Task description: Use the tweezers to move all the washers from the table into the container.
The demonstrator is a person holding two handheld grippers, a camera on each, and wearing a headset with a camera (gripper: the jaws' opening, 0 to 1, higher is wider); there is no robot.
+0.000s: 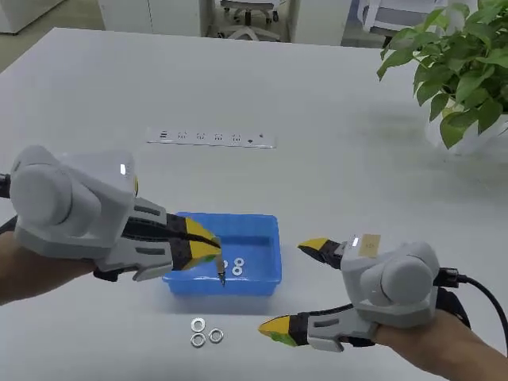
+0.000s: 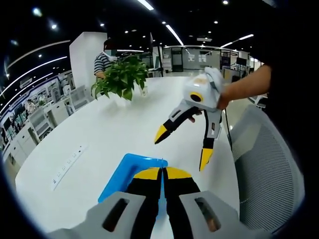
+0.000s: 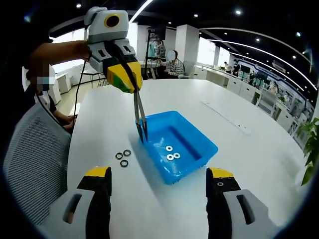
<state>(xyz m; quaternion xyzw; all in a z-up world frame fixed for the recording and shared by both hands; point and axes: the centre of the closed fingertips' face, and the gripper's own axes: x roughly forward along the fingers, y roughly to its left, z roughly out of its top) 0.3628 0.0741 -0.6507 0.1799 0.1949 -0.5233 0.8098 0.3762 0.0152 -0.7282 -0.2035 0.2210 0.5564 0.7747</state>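
My left gripper [image 1: 211,243] is shut on thin metal tweezers [image 1: 221,272], whose tips hang over the front part of the blue container [image 1: 262,226]. In the right gripper view the tweezers [image 3: 139,112] point down from the left gripper [image 3: 130,85] to the container's [image 3: 199,149] left rim; I see nothing in the tips. Three washers [image 1: 236,267] lie inside the container. Three more washers [image 1: 203,332] lie on the table just in front of it. My right gripper [image 1: 287,286] hovers open to the container's right, holding nothing.
A white power strip [image 1: 210,139] lies on the table beyond the container. A potted plant [image 1: 460,71] stands at the far right corner. A mesh office chair [image 3: 35,159] is beside the table, and people sit further back in the room.
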